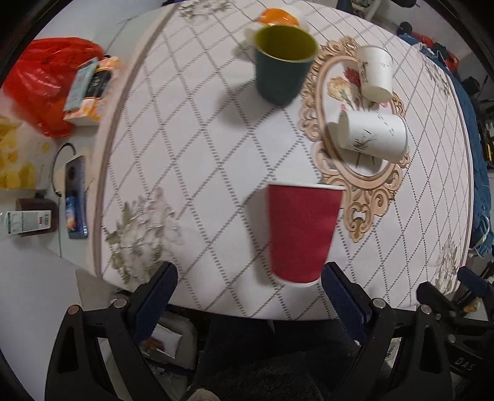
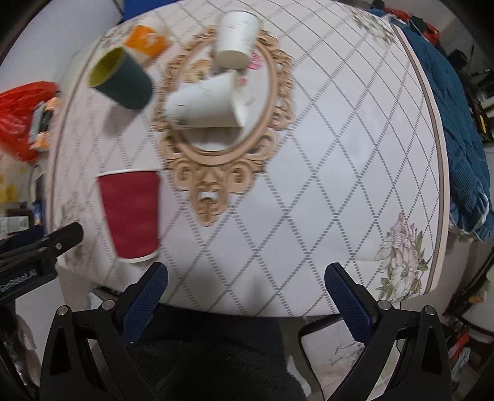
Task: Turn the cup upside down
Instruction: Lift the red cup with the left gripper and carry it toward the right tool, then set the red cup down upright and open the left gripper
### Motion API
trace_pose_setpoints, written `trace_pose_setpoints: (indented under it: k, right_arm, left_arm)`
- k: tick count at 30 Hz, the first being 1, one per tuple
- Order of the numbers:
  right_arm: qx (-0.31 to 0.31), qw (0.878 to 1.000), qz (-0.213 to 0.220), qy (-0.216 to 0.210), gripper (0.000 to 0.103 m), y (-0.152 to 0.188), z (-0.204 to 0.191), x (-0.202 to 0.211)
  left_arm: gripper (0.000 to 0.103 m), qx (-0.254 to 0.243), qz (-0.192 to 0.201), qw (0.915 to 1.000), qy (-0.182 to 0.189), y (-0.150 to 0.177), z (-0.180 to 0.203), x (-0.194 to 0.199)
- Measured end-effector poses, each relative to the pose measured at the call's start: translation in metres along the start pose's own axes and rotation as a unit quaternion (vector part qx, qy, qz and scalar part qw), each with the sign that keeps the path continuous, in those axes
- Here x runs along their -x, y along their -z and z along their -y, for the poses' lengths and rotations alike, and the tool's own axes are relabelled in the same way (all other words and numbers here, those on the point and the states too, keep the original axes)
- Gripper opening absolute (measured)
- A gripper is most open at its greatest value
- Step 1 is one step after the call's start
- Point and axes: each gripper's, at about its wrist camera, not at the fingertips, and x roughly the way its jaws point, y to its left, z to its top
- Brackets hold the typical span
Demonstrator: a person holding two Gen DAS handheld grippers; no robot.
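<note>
A red paper cup [image 1: 301, 233] stands upright near the table's front edge; it also shows in the right wrist view [image 2: 132, 212]. A dark green cup with a yellow inside [image 1: 282, 63] stands upright farther back, also in the right wrist view [image 2: 122, 78]. One white paper cup [image 1: 370, 132] lies on its side on the ornate print; another white cup [image 1: 375, 72] stands behind it. An orange cup [image 1: 278, 17] sits behind the green one. My left gripper [image 1: 248, 279] is open and empty, just in front of the red cup. My right gripper [image 2: 247, 280] is open and empty over the table's front edge.
The round table [image 2: 308, 154] has a diamond-pattern cloth. A red plastic bag [image 1: 46, 80], boxes and a power bank [image 1: 75, 197] lie on the floor to the left. A blue quilt [image 2: 460, 129] lies to the right. A dark seat sits under the front edge.
</note>
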Motion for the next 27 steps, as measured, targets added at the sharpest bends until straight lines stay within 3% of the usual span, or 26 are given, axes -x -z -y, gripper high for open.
trace_pose_setpoints:
  k: [12, 19, 23, 25, 27]
  right_arm:
    - [0.014, 1.0, 0.015, -0.021, 0.103, 0.013, -0.065, 0.017]
    - [0.029, 0.999, 0.024, 0.001, 0.103, 0.018, -0.092, 0.023]
    - [0.073, 0.996, 0.049, 0.029, 0.103, 0.017, -0.11, 0.03]
    - [0.128, 0.988, 0.065, 0.051, 0.103, 0.016, -0.123, 0.034]
    - [0.201, 0.972, 0.084, 0.091, 0.103, 0.015, -0.139, 0.036]
  left_arm:
    - [0.095, 0.036, 0.033, 0.9988, 0.003, 0.015, -0.067, 0.02]
    - [0.095, 0.041, 0.037, 0.9984, 0.012, 0.022, -0.092, 0.014]
    - [0.1, 0.041, 0.039, 0.9983, 0.012, 0.025, -0.106, 0.007]
    - [0.102, 0.04, 0.044, 0.9982, 0.011, 0.026, -0.111, 0.002]
    - [0.102, 0.043, 0.045, 0.998, 0.009, 0.026, -0.119, -0.006]
